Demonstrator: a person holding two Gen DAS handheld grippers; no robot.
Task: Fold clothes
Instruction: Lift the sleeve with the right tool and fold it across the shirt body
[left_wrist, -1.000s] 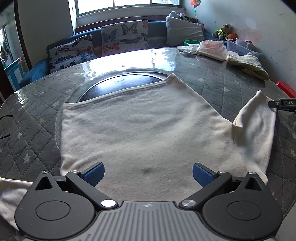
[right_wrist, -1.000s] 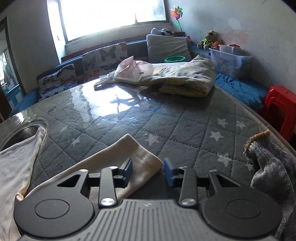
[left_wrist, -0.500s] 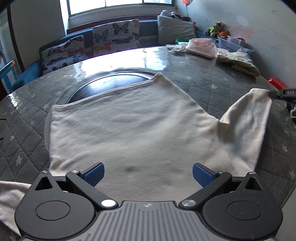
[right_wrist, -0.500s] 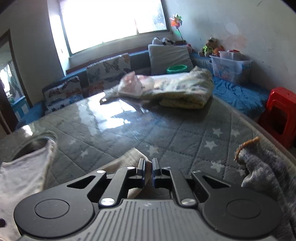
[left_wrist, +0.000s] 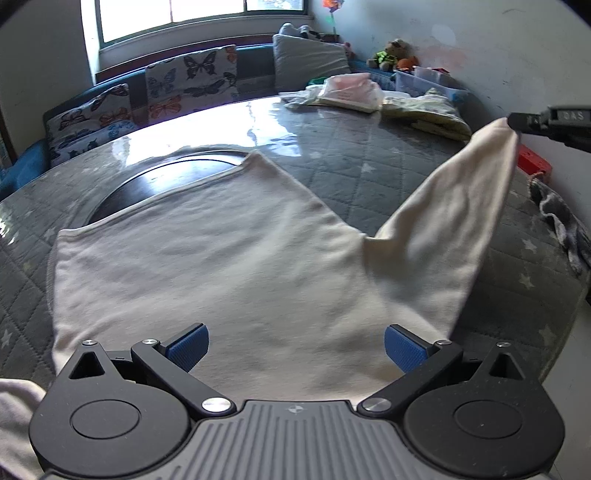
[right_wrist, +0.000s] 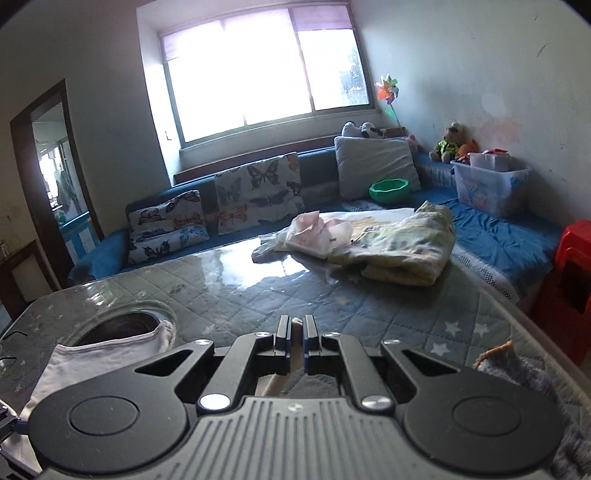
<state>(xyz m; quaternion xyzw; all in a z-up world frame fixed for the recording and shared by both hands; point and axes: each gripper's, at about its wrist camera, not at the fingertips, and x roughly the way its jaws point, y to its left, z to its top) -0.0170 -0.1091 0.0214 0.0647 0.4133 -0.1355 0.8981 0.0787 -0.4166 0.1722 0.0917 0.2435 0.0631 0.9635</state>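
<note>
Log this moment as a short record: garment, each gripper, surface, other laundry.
garment: cream long-sleeved cotton top, body spread flat, one sleeve lifted off the table
right gripper: shut on the sleeve cuff, holding it raised
left gripper: open, fingers over the near edge of the top, gripping nothing
surface: grey quilted star-print table cover under a glossy clear sheet
other laundry: folded pale yellow blanket and pink-white bundle at the far edge; grey knit garment at the right edge

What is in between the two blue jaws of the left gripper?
Only the cream shirt, lying flat on the table; the left gripper is open above it. The left wrist view shows this.
</note>
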